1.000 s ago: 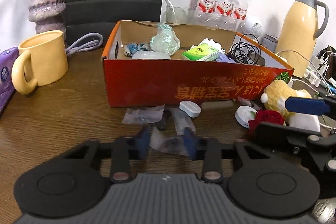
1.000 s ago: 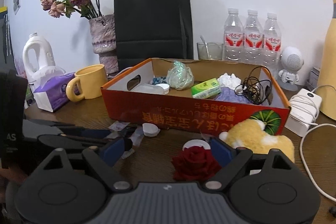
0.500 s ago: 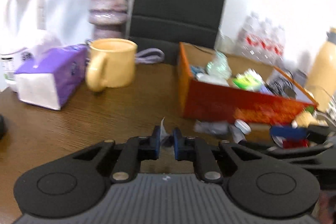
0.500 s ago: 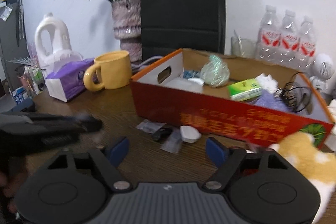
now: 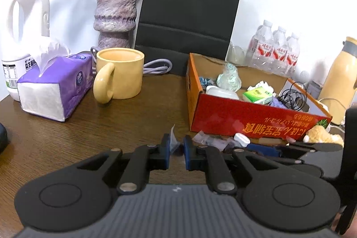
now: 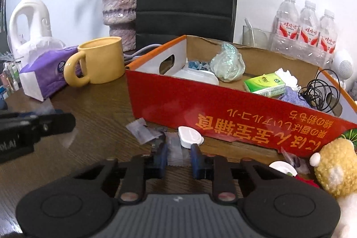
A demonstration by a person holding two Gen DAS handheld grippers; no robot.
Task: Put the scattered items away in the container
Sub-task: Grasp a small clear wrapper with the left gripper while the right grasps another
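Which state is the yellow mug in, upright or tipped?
Upright. The mug stands on its base on the table, its open mouth facing up and its handle at the side.

Both wrist views — low, close — face the box [image 5: 252, 114].

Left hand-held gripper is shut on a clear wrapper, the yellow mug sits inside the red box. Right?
Not quite. The yellow mug stands on the table, outside the red box and apart from it, as the left wrist view shows. The left hand-held gripper is indeed shut on a clear wrapper.
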